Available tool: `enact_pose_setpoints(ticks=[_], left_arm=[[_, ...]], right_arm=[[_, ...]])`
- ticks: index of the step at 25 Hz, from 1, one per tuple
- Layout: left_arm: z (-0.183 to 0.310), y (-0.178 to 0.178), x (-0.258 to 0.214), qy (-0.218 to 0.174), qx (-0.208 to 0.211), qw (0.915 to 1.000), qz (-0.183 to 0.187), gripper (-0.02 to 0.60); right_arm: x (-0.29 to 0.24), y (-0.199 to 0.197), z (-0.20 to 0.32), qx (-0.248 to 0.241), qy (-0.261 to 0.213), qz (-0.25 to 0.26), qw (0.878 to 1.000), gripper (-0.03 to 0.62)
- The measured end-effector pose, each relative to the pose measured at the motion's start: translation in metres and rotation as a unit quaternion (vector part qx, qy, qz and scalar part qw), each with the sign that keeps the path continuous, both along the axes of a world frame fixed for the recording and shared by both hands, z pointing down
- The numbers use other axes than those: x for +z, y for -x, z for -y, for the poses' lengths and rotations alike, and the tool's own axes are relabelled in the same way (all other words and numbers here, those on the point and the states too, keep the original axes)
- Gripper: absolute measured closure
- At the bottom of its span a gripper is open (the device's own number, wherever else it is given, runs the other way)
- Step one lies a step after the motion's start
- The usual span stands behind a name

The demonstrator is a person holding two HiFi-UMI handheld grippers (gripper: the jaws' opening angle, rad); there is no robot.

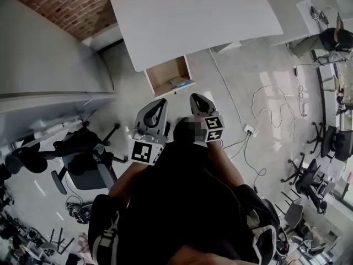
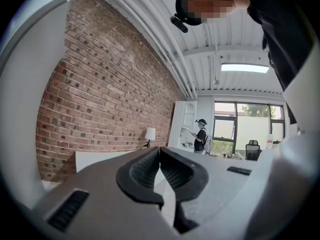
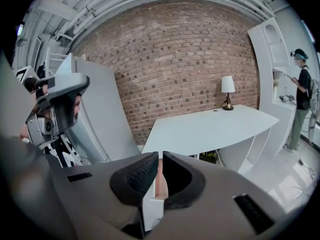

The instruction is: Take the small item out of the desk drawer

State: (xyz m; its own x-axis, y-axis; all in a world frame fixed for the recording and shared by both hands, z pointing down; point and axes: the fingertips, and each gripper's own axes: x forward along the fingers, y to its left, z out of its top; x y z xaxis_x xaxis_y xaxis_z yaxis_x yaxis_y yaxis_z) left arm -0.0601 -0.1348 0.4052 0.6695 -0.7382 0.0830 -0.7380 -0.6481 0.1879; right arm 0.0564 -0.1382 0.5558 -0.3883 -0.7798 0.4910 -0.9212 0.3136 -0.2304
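Observation:
A white desk [image 1: 193, 15] stands ahead in the head view, its wooden drawer [image 1: 150, 85] pulled open toward me. A small blue-and-white item [image 1: 180, 83] lies in the drawer's right front corner. I hold both grippers close to my chest, short of the drawer and pointing at it. My left gripper [image 1: 161, 101] is shut with nothing in it, and the left gripper view shows its tips [image 2: 160, 150] touching. My right gripper [image 1: 197, 97] is shut and empty too, its tips [image 3: 161, 155] together below the desk [image 3: 210, 126].
A grey partition [image 1: 38, 54] runs along the left, with a black office chair [image 1: 83, 159] in front of it. Cables [image 1: 265, 109] and a power strip [image 1: 249, 129] lie on the floor to the right. A lamp [image 3: 228, 91] stands on the desk's far end. A person [image 3: 302, 89] stands by shelves.

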Motion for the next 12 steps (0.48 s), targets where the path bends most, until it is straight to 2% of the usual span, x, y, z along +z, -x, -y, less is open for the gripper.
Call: enact_pose_setpoints(ticks=[4, 7, 10, 12], left_arm=[[0.026, 0.000, 0.034, 0.048, 0.006, 0.9985, 0.025, 0.572], [0.054, -0.003, 0.058, 0.060, 0.007, 0.9977, 0.031, 0.572], [0.076, -0.002, 0.067, 0.064, -0.007, 0.9973, 0.035, 0.572], [0.090, 0.000, 0.071, 0.067, -0.019, 0.9970, 0.033, 0.572]], right_arm=[[0.060, -0.004, 0.029, -0.014, 0.050, -0.012, 0.999, 0.563], [0.118, -0.007, 0.055, -0.028, 0.096, -0.016, 0.995, 0.554], [0.163, -0.003, 0.073, -0.050, 0.144, -0.012, 0.988, 0.449], [0.191, -0.002, 0.081, -0.053, 0.176, -0.011, 0.983, 0.424]])
